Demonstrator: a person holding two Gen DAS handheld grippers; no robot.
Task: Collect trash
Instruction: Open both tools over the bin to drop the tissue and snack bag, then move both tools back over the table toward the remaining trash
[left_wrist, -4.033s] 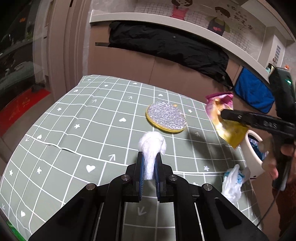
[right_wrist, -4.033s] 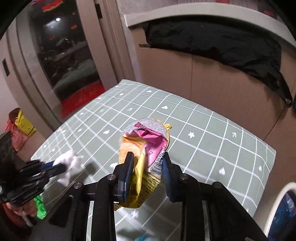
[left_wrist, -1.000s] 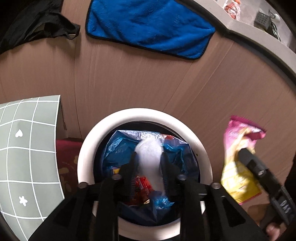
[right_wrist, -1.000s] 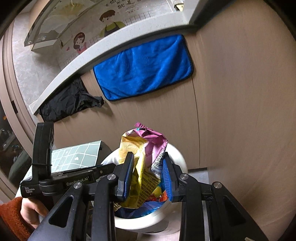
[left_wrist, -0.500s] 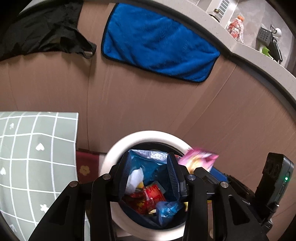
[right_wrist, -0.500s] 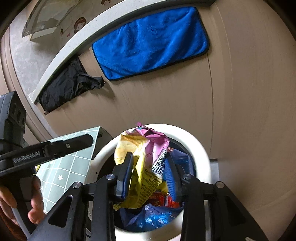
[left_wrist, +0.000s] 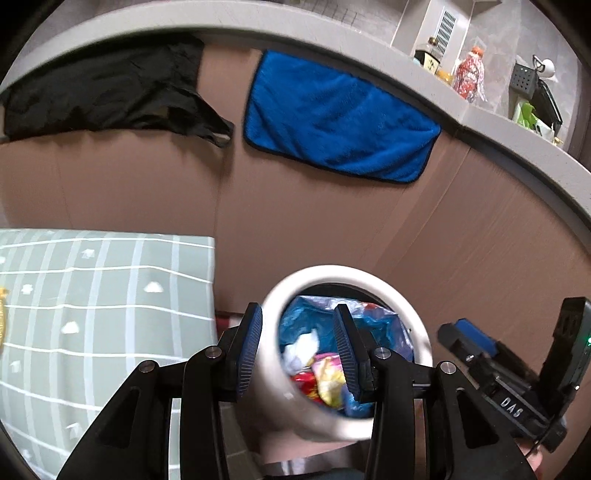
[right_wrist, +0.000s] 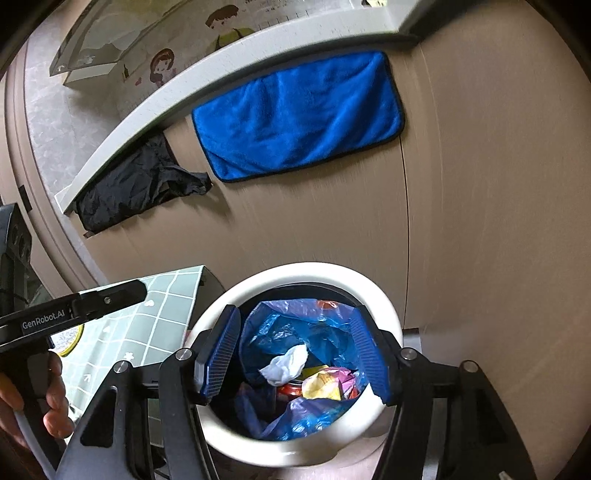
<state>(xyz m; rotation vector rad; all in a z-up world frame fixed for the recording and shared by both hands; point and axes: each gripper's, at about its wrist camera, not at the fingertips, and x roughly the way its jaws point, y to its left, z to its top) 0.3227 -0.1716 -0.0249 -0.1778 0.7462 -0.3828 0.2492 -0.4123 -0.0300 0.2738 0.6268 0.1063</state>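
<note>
A white round trash bin (right_wrist: 321, 275) with a blue liner stands on the floor beside the table; it also shows in the left wrist view (left_wrist: 369, 282). Inside lie a white crumpled tissue (right_wrist: 286, 365) and a pink-and-yellow snack wrapper (right_wrist: 327, 384); both show in the left wrist view too, the tissue (left_wrist: 301, 349) and the wrapper (left_wrist: 327, 373). My left gripper (left_wrist: 301, 354) is open and empty above the bin's left rim. My right gripper (right_wrist: 293, 356) is open and empty over the bin's mouth.
The table with a green grid cloth (left_wrist: 92, 295) lies left of the bin. A brown cabinet front (right_wrist: 461, 221) stands behind, with a blue towel (right_wrist: 295, 114) and a black cloth (right_wrist: 136, 184) hanging from the counter edge. A yellow-rimmed coaster (right_wrist: 70, 338) lies on the table.
Both grippers came from the table to the bin. The left let go of the tissue, then the right opened and dropped the wrapper in. The left gripper has drifted left.
</note>
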